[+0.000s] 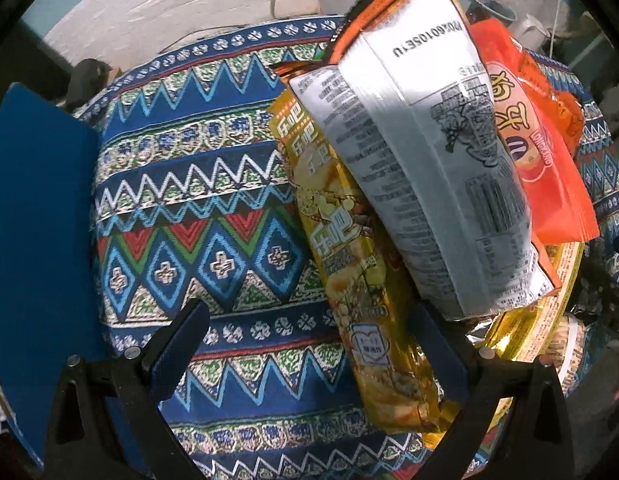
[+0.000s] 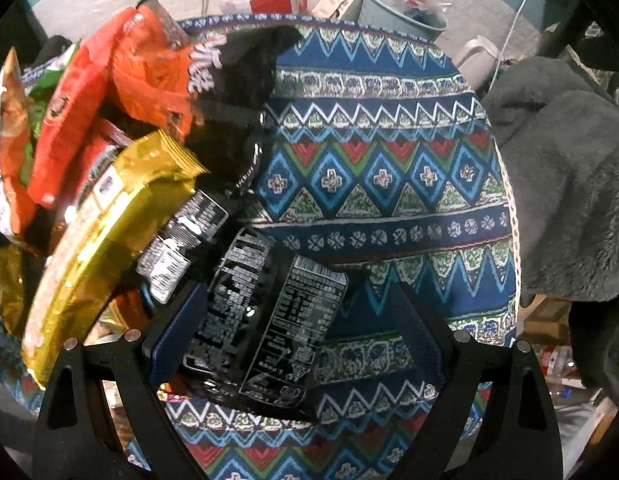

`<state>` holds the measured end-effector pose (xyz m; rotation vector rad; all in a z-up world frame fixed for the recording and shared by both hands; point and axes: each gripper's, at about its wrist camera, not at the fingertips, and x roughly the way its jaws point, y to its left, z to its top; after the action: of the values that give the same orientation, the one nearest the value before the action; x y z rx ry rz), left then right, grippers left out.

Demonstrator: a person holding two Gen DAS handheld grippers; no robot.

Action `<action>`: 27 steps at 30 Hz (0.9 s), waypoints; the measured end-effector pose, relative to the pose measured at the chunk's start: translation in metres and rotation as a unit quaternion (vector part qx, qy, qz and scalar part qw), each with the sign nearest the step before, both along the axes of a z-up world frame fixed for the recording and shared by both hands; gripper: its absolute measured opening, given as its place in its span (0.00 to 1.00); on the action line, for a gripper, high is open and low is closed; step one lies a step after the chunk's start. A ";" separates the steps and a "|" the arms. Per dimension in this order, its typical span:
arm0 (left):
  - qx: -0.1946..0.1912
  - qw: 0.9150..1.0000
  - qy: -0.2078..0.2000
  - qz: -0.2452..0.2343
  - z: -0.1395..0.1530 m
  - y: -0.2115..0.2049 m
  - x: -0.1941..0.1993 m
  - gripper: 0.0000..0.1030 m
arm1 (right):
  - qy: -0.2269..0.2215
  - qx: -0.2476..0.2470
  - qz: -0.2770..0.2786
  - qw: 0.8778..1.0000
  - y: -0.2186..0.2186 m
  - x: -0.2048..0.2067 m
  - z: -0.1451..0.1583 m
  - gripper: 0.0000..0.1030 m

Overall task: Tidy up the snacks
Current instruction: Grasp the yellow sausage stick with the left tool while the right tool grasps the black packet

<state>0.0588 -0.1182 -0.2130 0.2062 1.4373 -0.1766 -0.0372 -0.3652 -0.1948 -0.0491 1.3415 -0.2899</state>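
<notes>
So both grippers are parked over a round table with a loud blue zigzag-and-diamond tablecloth [image 1: 197, 216], and the snack pile sits heaped between them.

On the left wrist view, the left gripper [image 1: 309, 356] has its jaws spread wide. A yellow chip bag [image 1: 349, 248] lies lengthwise in the gap, its lower end close to the right finger — can't tell if it actually touches, but nothing is being pinched. Leaning over that bag is a silver-backed packet [image 1: 429, 160] with a date code and small print facing up, and to the right of it an orange bag [image 1: 549, 176] is tucked partly under it. A gold packet [image 1: 541, 320] pokes out beneath the silver one. A flat blue panel [image 1: 37, 240] stands at the left edge.

Right wrist view: the right gripper [image 2: 297, 344] is also wide open. A black glossy packet [image 2: 277, 320] with white nutrition print sits between its fingers, hard against the left finger and well short of the right one — so not clamped. The rest of the pile is off to the left: a gold-foil bag [image 2: 109, 240], orange bags [image 2: 109, 80] and another black bag [image 2: 237, 92] behind. A grey fuzzy blanket [image 2: 561, 184] hangs just beside the table's right edge, and a teal bucket [image 2: 401, 16] stands on the floor behind the table.
</notes>
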 end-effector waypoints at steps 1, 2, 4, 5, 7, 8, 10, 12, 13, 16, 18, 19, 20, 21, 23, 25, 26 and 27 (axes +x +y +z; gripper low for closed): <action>-0.001 1.000 0.000 -0.002 -0.001 0.000 0.000 0.99 | 0.003 0.000 -0.002 1.000 -0.002 0.000 -0.002 0.88; -0.001 1.000 -0.001 -0.005 -0.002 0.000 0.000 0.99 | 0.006 0.000 -0.004 1.000 -0.004 0.001 -0.004 0.88; 0.006 1.000 -0.002 -0.013 -0.001 0.001 0.001 0.99 | 0.009 0.000 -0.009 1.000 -0.008 0.001 -0.008 0.88; 0.009 1.000 -0.004 -0.015 0.000 0.001 0.001 0.99 | 0.012 0.000 -0.013 1.000 -0.010 0.001 -0.010 0.88; 0.019 1.000 -0.006 -0.021 0.003 0.009 0.001 0.99 | 0.013 0.004 -0.019 1.000 -0.012 0.002 -0.012 0.88; 0.024 0.999 -0.006 -0.023 0.003 0.012 0.000 0.99 | 0.014 0.003 -0.021 1.000 -0.013 0.003 -0.013 0.88; 0.034 0.999 -0.008 -0.024 0.005 0.022 -0.004 0.99 | 0.017 -0.004 -0.021 1.000 -0.013 0.004 -0.013 0.88; 0.048 0.999 -0.009 -0.021 0.005 0.029 -0.005 0.99 | 0.018 -0.020 -0.020 0.999 -0.020 0.004 -0.011 0.88; 0.052 0.998 -0.011 -0.018 0.007 0.032 -0.005 0.99 | 0.018 -0.028 -0.020 0.999 -0.019 0.005 -0.009 0.88; 0.045 0.999 -0.018 -0.008 0.009 0.038 -0.002 0.99 | 0.011 -0.015 -0.026 0.999 -0.027 0.007 -0.004 0.88; 0.040 0.999 -0.016 -0.012 0.005 0.034 0.002 0.99 | 0.013 0.004 -0.029 1.000 -0.030 0.011 -0.006 0.88; 0.040 0.999 -0.016 -0.016 0.002 0.034 0.008 0.99 | 0.016 0.009 -0.029 0.999 -0.030 0.014 -0.008 0.88; 0.040 0.999 -0.015 -0.024 -0.002 0.029 0.010 0.99 | 0.015 0.012 -0.029 0.999 -0.032 0.014 -0.009 0.88; 0.044 0.998 -0.015 -0.030 -0.005 0.027 0.013 0.99 | 0.013 0.015 -0.029 0.999 -0.030 0.016 -0.008 0.88; 0.053 0.998 -0.017 -0.040 -0.013 0.019 0.017 0.99 | 0.007 0.018 -0.033 0.999 -0.031 0.018 -0.011 0.88; 0.058 0.997 -0.018 -0.050 -0.018 0.014 0.018 0.99 | 0.005 0.017 -0.035 0.999 -0.035 0.021 -0.014 0.87; 0.061 0.996 -0.018 -0.056 -0.021 0.012 0.019 0.99 | 0.007 0.019 -0.031 0.999 -0.036 0.021 -0.016 0.87; 0.063 0.996 -0.019 -0.058 -0.021 0.011 0.018 0.97 | 0.009 0.020 -0.026 0.999 -0.037 0.022 -0.018 0.87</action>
<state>0.0766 -0.1070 -0.2339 0.3955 1.4013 -0.1764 -0.0156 -0.4021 -0.2127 0.0164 1.3668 -0.3065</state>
